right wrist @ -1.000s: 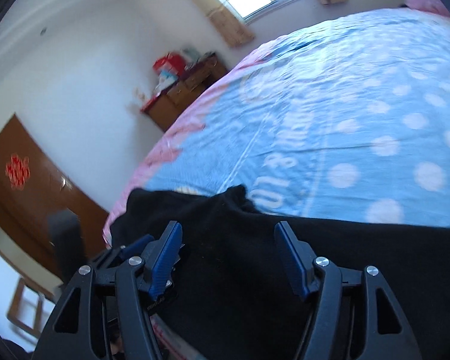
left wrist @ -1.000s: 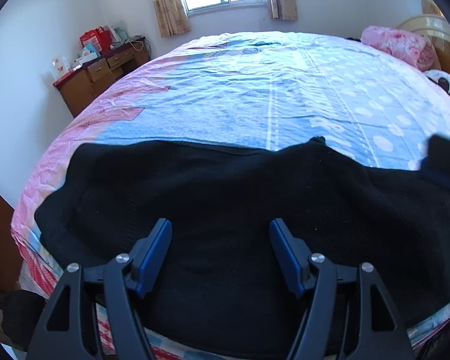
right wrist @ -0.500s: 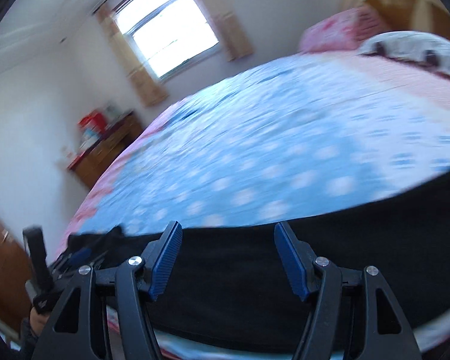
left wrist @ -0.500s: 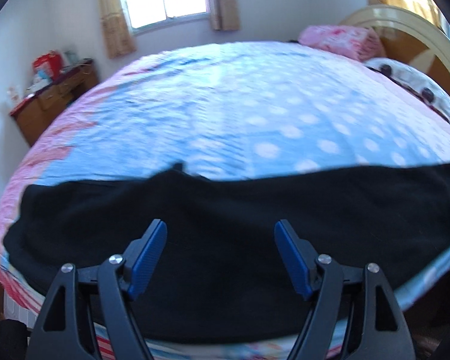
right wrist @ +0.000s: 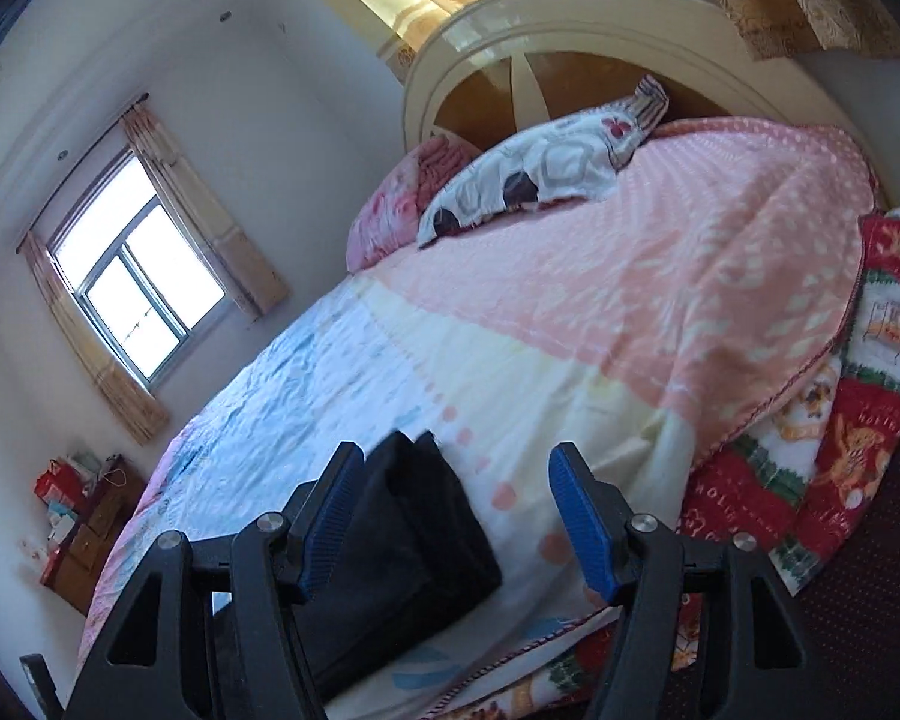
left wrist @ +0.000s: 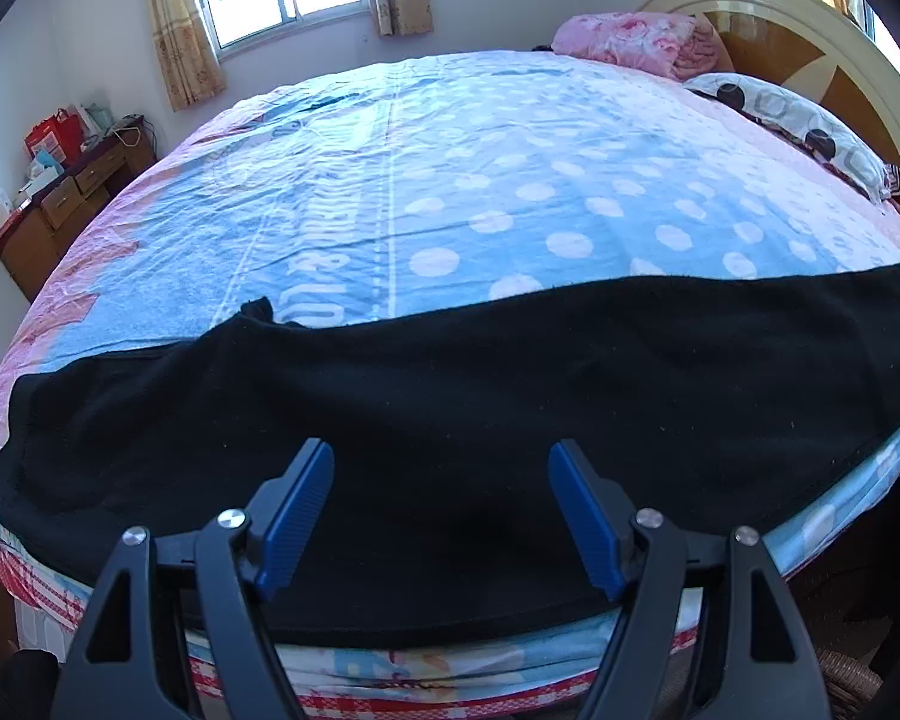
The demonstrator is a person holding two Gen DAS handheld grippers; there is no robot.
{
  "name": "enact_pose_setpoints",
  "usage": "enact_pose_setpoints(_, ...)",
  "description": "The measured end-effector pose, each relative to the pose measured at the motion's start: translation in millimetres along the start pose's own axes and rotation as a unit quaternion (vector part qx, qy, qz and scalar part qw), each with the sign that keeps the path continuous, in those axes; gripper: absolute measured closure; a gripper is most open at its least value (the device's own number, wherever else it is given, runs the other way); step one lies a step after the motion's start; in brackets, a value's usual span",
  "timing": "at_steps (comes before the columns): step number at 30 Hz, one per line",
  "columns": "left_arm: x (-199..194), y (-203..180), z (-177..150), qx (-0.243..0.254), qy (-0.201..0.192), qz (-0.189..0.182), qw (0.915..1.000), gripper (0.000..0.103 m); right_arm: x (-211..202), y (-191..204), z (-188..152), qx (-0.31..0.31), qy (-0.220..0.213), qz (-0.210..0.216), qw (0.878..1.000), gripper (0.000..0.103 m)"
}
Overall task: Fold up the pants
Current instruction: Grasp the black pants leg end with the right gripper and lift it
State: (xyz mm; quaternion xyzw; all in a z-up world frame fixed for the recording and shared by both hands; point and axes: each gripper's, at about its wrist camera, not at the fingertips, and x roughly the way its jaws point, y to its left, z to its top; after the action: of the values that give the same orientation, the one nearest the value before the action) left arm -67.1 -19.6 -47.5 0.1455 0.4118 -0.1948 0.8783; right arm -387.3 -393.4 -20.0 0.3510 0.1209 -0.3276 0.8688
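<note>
Black pants (left wrist: 450,396) lie folded lengthwise along the near edge of the bed, waist end at the left, leg ends at the right. My left gripper (left wrist: 441,462) hovers open above their middle, nothing between its blue pads. In the right wrist view the leg ends of the pants (right wrist: 414,534) lie flat on the sheet. My right gripper (right wrist: 450,468) stands open over that end, the cloth lying below its left finger (right wrist: 330,510) and not pinched.
The bed's blue dotted sheet (left wrist: 510,192) stretches far behind the pants. Pillows (right wrist: 540,174) and a pink quilt (right wrist: 660,276) lie by the headboard (right wrist: 570,24). A red patterned blanket (right wrist: 822,450) hangs at the right edge. A wooden dresser (left wrist: 60,204) stands at the far left.
The right gripper has swept along the pants from the waist end to the leg end and rolled. The left gripper shifted right towards the pants' middle and its jaws widened slightly.
</note>
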Motion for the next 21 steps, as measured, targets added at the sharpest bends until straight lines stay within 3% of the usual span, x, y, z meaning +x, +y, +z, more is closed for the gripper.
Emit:
enact_pose_setpoints(4, 2, 3, -2, -0.005, 0.004, 0.000, 1.0000, 0.026, 10, 9, -13, -0.026, 0.014, -0.025, 0.999, 0.037)
enact_pose_setpoints(11, 4, 11, -4, -0.019, 0.010, -0.004, 0.9998, 0.026, 3, 29, -39, -0.040, 0.037, -0.011, 0.998, 0.039)
enact_pose_setpoints(13, 4, 11, -4, -0.020, 0.012, -0.004, 0.9997, 0.026, 1, 36, -40, -0.055, 0.028, -0.008, 0.998, 0.049)
enact_pose_setpoints(15, 4, 11, -4, -0.021, 0.013, -0.005, 0.9997, 0.026, -3, 38, -40, -0.060, 0.020, 0.001, 0.998, 0.076)
enact_pose_setpoints(21, 4, 11, -5, -0.017, 0.014, -0.008, 0.9997, 0.026, 4, 26, -38, -0.022, 0.029, 0.019, 0.999, 0.078)
